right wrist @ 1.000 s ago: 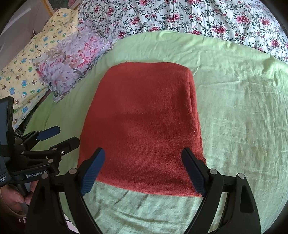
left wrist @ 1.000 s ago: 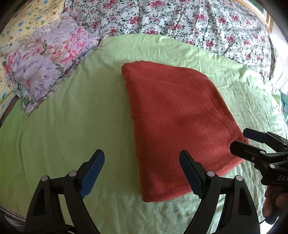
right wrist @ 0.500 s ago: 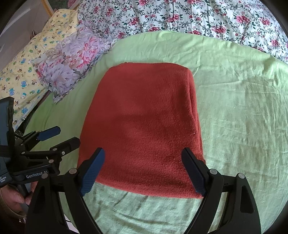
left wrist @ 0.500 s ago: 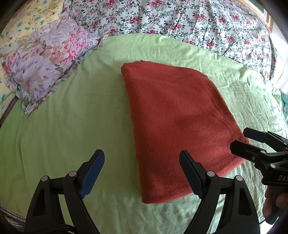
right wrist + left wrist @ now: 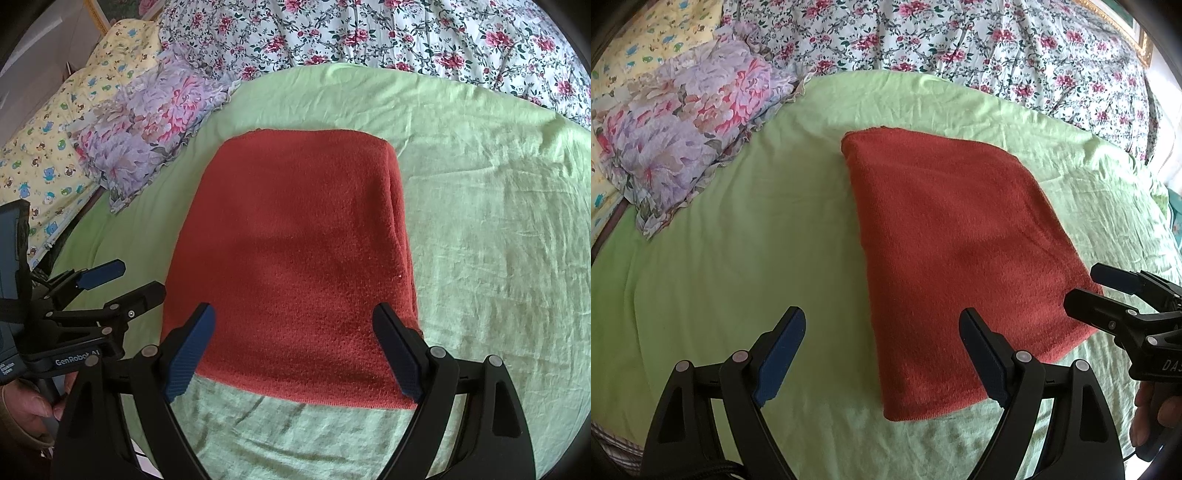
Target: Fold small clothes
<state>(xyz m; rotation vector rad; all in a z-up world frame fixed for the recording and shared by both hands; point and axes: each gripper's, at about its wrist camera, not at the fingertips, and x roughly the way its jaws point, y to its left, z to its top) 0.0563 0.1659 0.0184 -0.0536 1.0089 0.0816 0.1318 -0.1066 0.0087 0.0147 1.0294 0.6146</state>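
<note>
A rust-red folded cloth (image 5: 956,251) lies flat on the green sheet (image 5: 738,258), a neat rectangle with a thick folded edge on its right side in the right wrist view (image 5: 295,251). My left gripper (image 5: 882,328) is open and empty, held above the cloth's near left corner. My right gripper (image 5: 295,325) is open and empty, above the cloth's near edge. The right gripper also shows at the right edge of the left wrist view (image 5: 1089,288), and the left gripper shows at the left of the right wrist view (image 5: 129,280); both are open there.
A purple floral pillow (image 5: 679,136) lies at the far left on the sheet. A white floral quilt (image 5: 960,44) runs along the back. A yellow printed blanket (image 5: 55,147) lies beyond the pillow. Green sheet extends right of the cloth (image 5: 498,240).
Both grippers have drifted slightly back from the cloth. The cloth itself has not moved, and both grippers stay open.
</note>
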